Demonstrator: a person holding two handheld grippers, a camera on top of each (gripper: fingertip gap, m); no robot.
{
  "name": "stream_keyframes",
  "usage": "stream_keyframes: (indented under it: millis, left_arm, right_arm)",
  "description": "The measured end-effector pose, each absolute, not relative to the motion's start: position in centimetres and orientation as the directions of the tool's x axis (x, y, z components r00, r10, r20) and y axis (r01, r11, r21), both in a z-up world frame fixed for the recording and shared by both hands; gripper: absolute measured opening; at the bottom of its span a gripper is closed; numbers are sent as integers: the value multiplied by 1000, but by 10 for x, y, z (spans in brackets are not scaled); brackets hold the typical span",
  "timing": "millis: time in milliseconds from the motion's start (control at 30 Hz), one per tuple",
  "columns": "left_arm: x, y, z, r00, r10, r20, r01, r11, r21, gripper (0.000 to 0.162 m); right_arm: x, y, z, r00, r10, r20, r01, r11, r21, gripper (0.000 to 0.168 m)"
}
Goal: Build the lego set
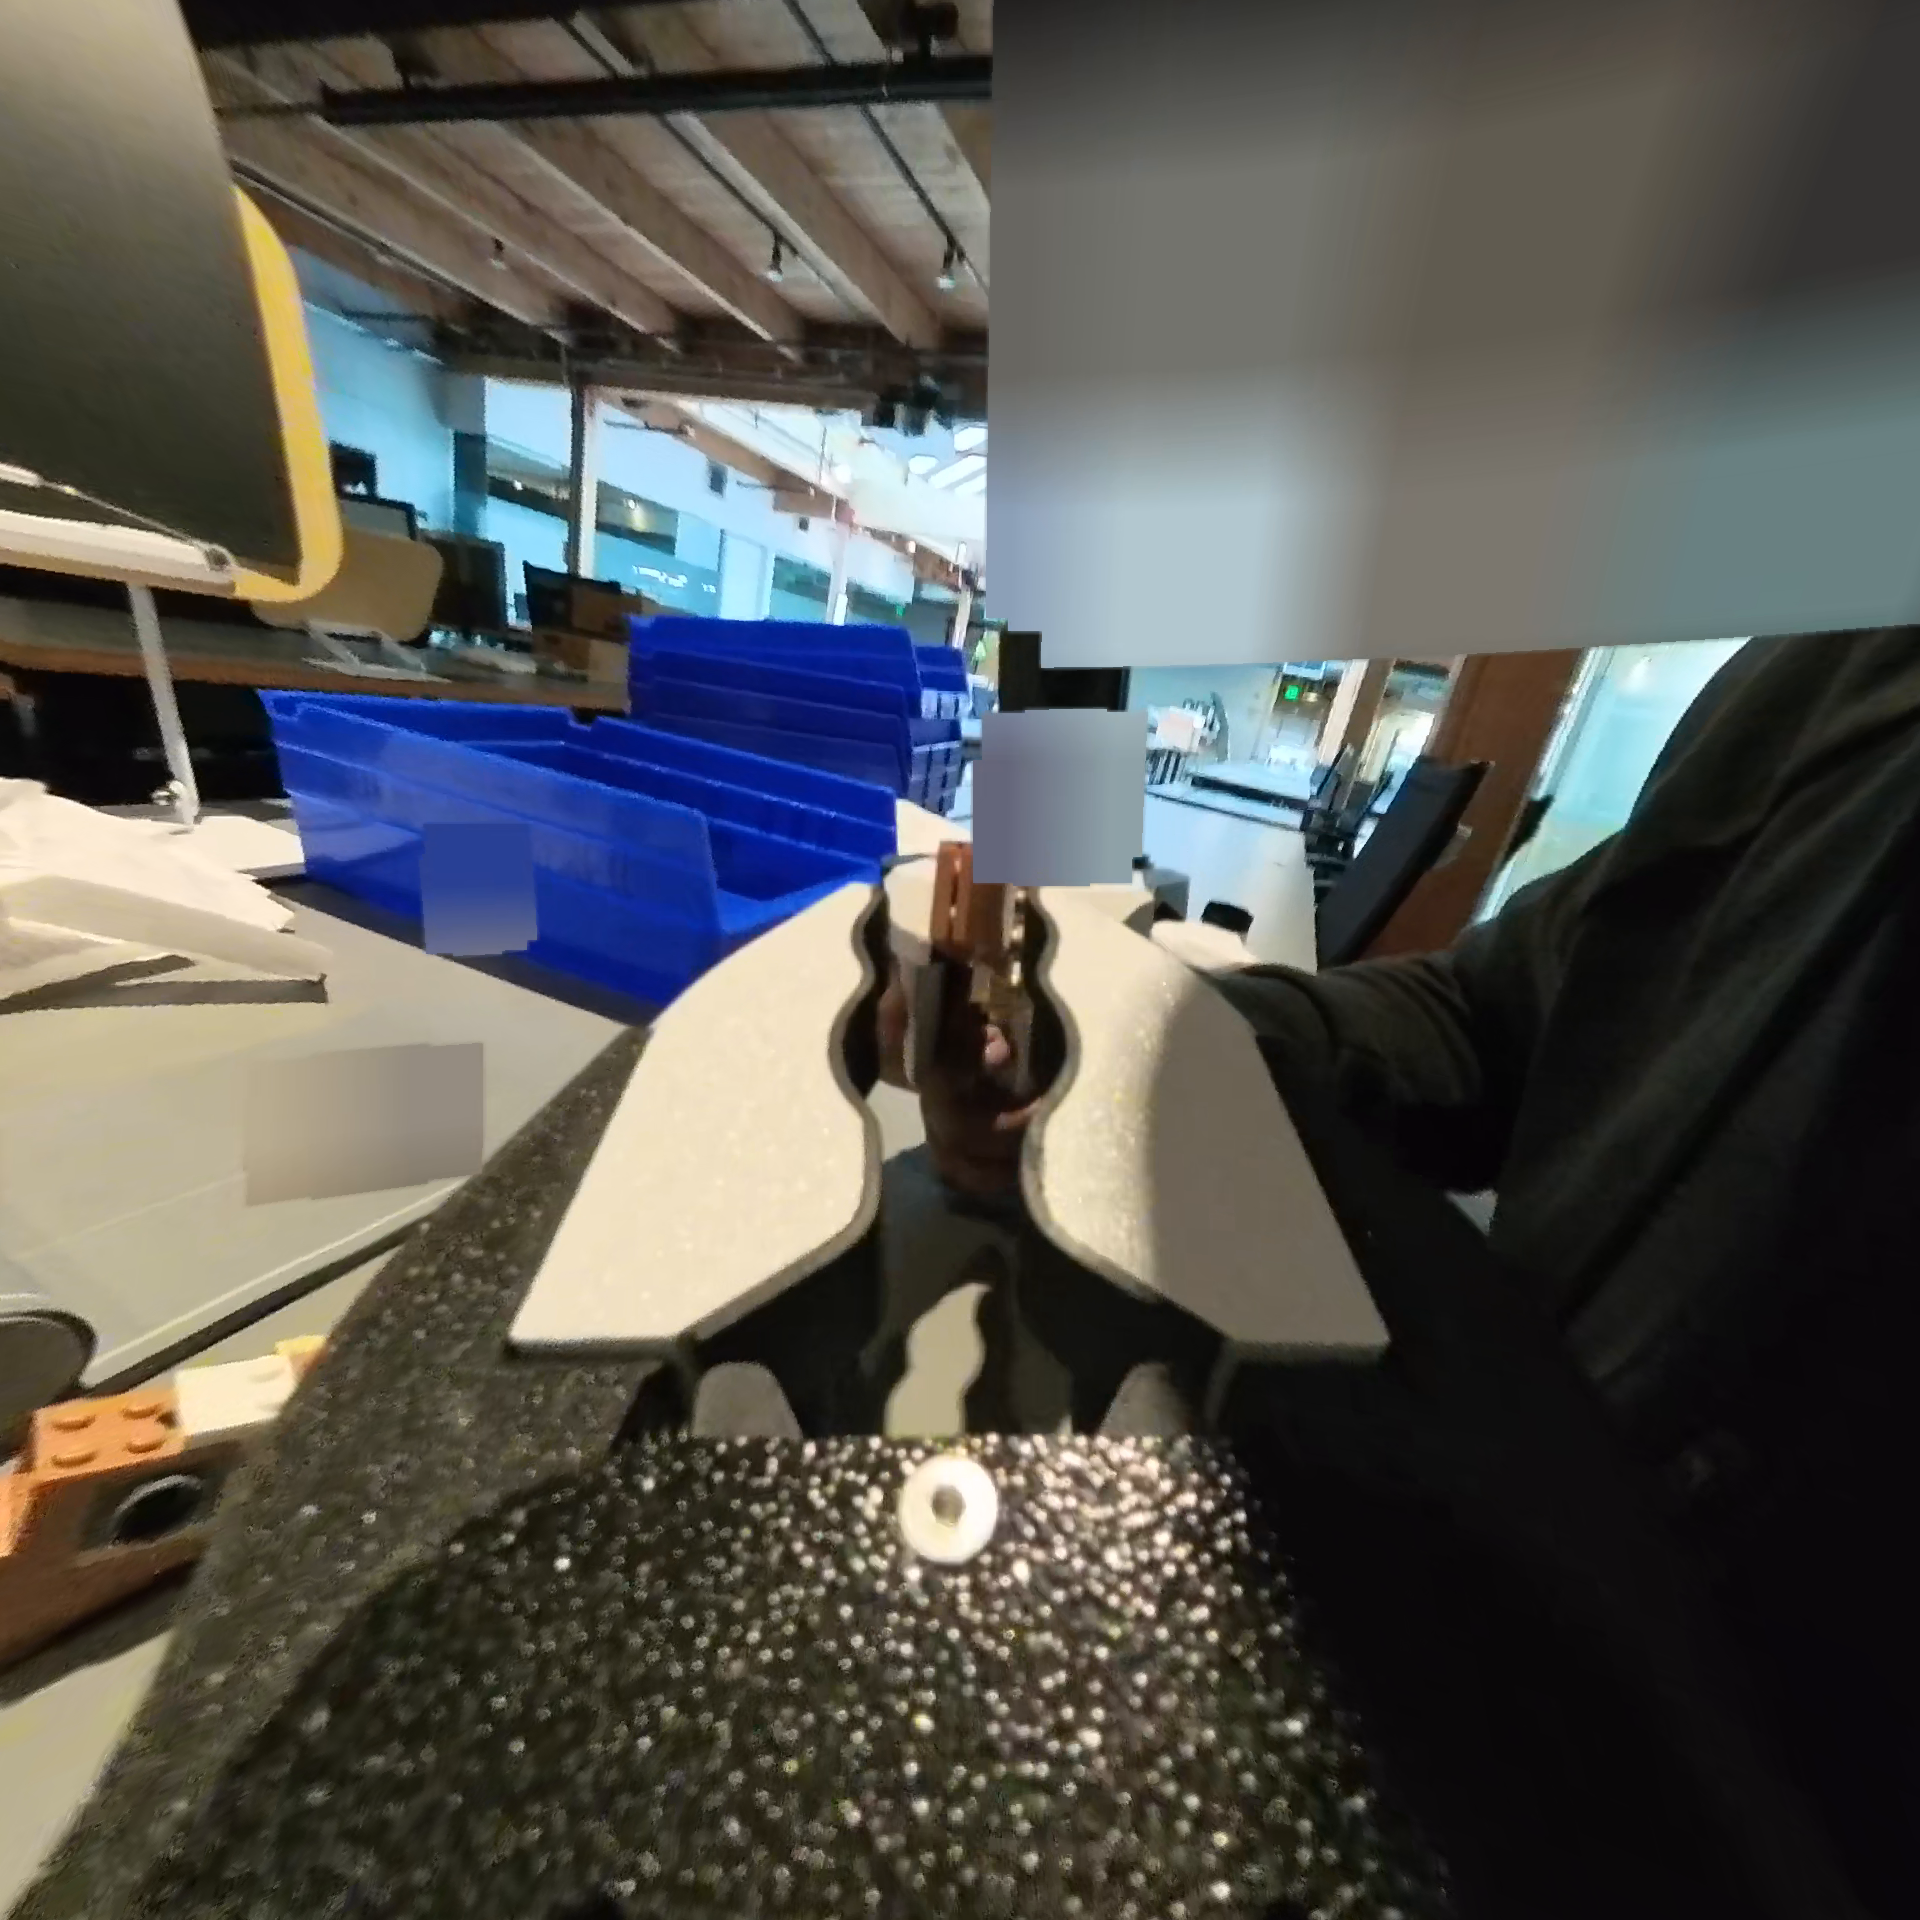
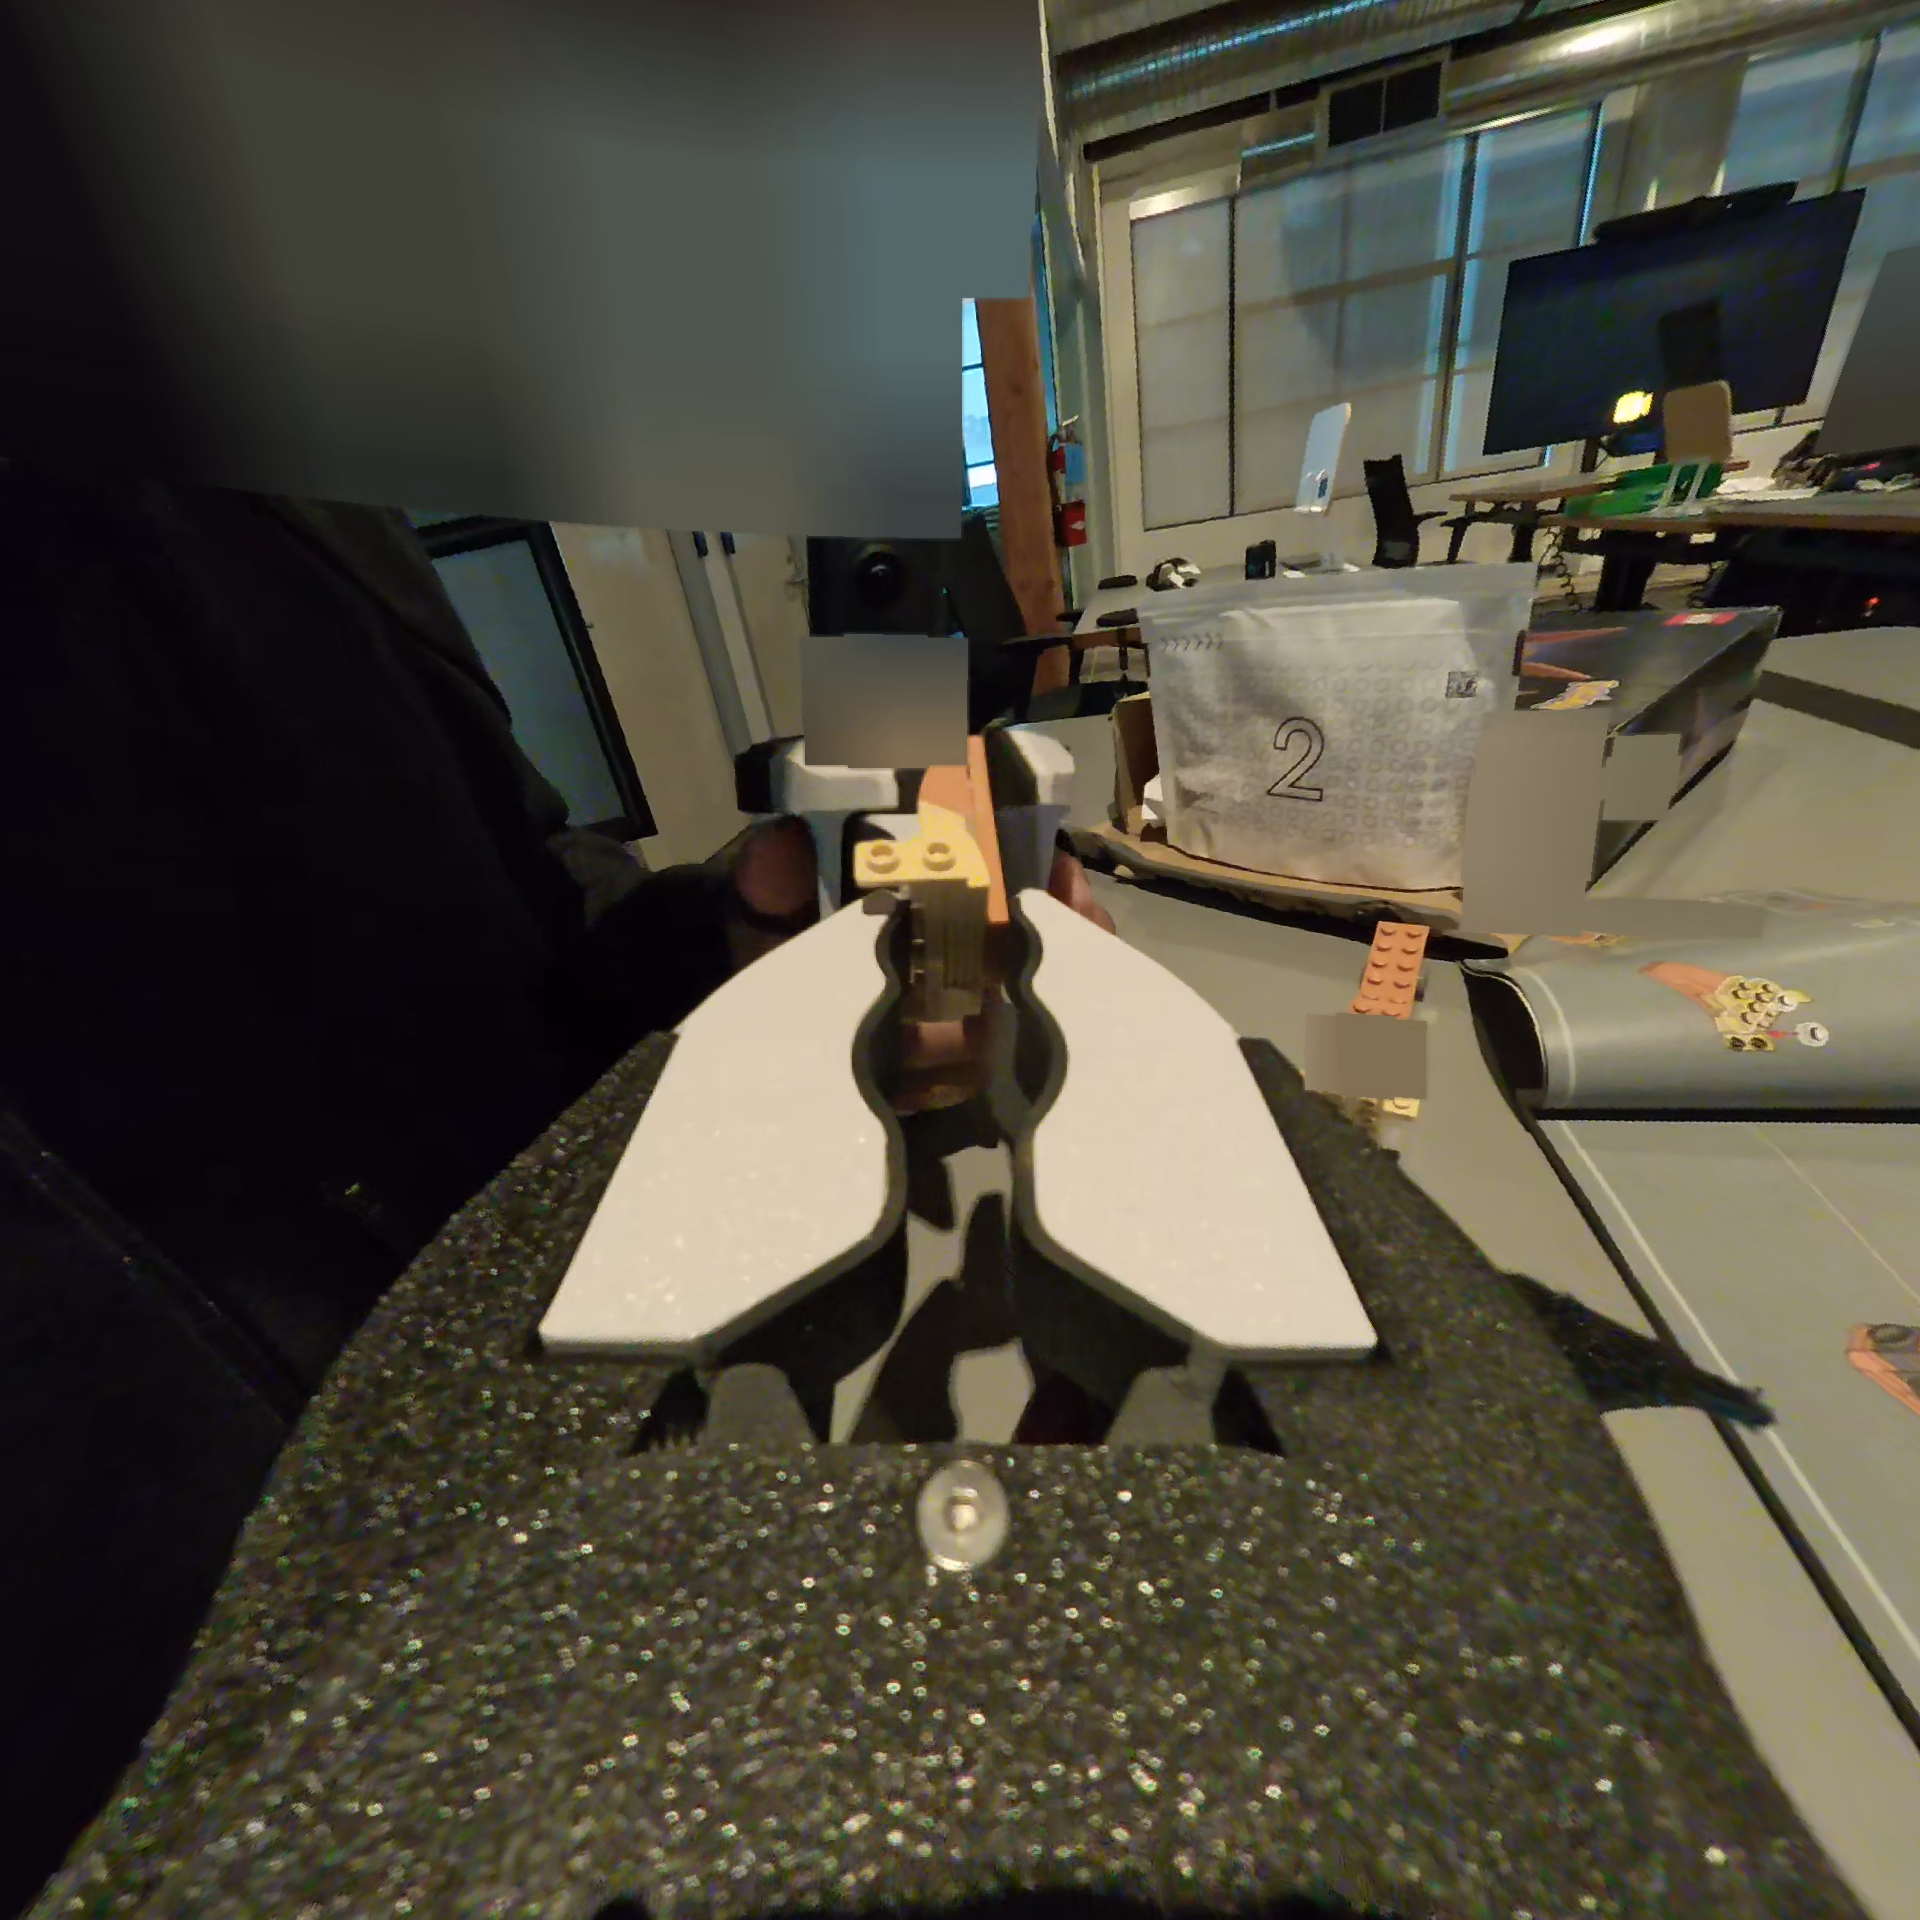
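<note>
A small lego assembly is held in the air between my two grippers, which face each other. In the left wrist view, my left gripper (image 1: pixel 956 920) is shut on its brown and grey end (image 1: pixel 951 883). A hand shows behind the fingers. In the right wrist view, my right gripper (image 2: pixel 951 920) is shut on its tan stack (image 2: pixel 925 857), with an orange-brown plate (image 2: pixel 977 821) standing up beside it. The left gripper's white fingers (image 2: pixel 831 831) show just beyond, partly hidden by a blurred patch.
Blue bins (image 1: pixel 582 831) and white papers (image 1: pixel 125 914) are on the grey table to the left. A brown brick with a hole (image 1: pixel 94 1455) and a white plate (image 1: pixel 244 1387) lie near. A white numbered bag (image 2: pixel 1330 748), an orange plate (image 2: pixel 1387 966), an open booklet (image 2: pixel 1714 1008) and a dark box (image 2: pixel 1662 665) are to the right.
</note>
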State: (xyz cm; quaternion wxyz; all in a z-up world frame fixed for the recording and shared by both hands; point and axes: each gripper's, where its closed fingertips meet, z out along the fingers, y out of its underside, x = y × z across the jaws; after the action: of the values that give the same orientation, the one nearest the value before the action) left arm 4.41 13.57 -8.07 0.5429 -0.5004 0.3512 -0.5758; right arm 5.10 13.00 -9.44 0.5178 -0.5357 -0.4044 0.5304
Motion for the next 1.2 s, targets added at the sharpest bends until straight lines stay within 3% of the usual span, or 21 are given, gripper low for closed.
stream_keyframes:
  millis: [167,400,1200]
  left_arm:
    - [44,136,-75,52,-968,245,331,-215,-919,11]
    - [44,137,-75,-33,-934,355,370,-342,-864,9]
    - [48,126,-66,-60,-945,321,352,-321,-879,6]
  right_arm:
    - [50,130,-95,111,983,-147,-123,-133,-983,16]
    - [49,131,-97,100,977,-187,-134,-173,-976,17]
    - [47,126,-96,65,978,-196,-141,-186,-972,18]
